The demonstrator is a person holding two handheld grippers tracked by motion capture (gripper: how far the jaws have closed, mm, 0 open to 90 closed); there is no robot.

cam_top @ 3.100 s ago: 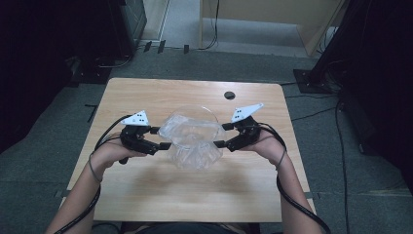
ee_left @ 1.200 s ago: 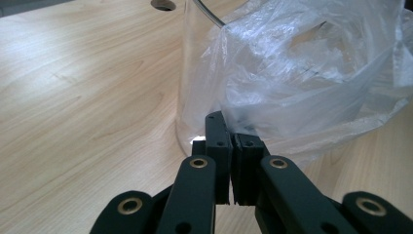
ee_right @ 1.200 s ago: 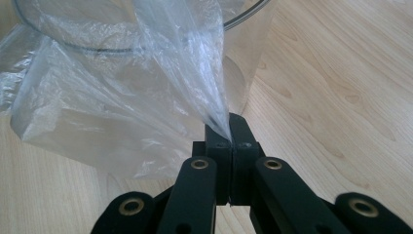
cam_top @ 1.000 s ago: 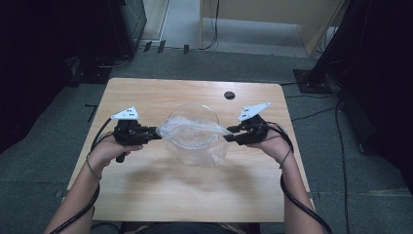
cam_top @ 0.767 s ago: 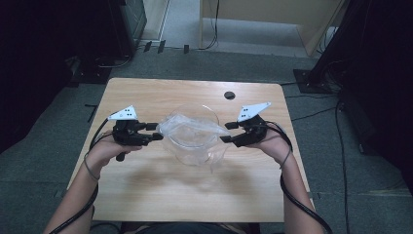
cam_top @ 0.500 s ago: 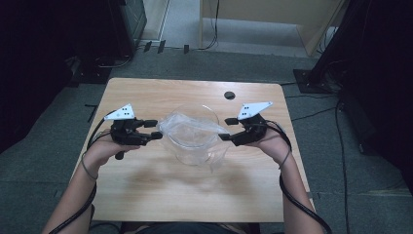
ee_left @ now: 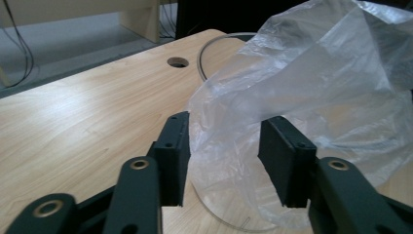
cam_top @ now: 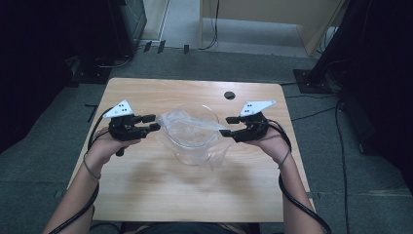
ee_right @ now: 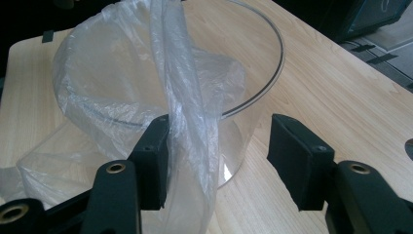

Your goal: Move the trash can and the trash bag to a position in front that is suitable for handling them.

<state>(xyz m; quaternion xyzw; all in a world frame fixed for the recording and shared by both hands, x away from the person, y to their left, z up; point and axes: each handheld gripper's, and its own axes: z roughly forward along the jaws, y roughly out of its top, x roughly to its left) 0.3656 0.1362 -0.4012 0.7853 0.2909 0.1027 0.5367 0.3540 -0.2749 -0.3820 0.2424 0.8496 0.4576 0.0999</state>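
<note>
A pale wooden table (cam_top: pixel 146 195) with a round cable hole (cam_top: pixel 229 95) stands on grey carpet in a dim room. At its middle sits a clear round container (cam_top: pixel 192 141), a crinkled transparent plastic bag (cam_top: pixel 190 127) draped in it. Both the left gripper (cam_top: pixel 152 122) and the right gripper (cam_top: pixel 228 125) have just been closing, with film between parted jaws.

Bag (cam_top: pixel 187 127) in bowl (cam_top: pixel 192 146) on table (cam_top: pixel 146 190)

Your forearms reach in from below. Your left gripper (cam_top: pixel 152 123) and right gripper (cam_top: pixel 228 126) point inward at each other, level; both have just been closing, their fingers (ee_left: pixel 175 146) apart with plastic film between them.
</note>
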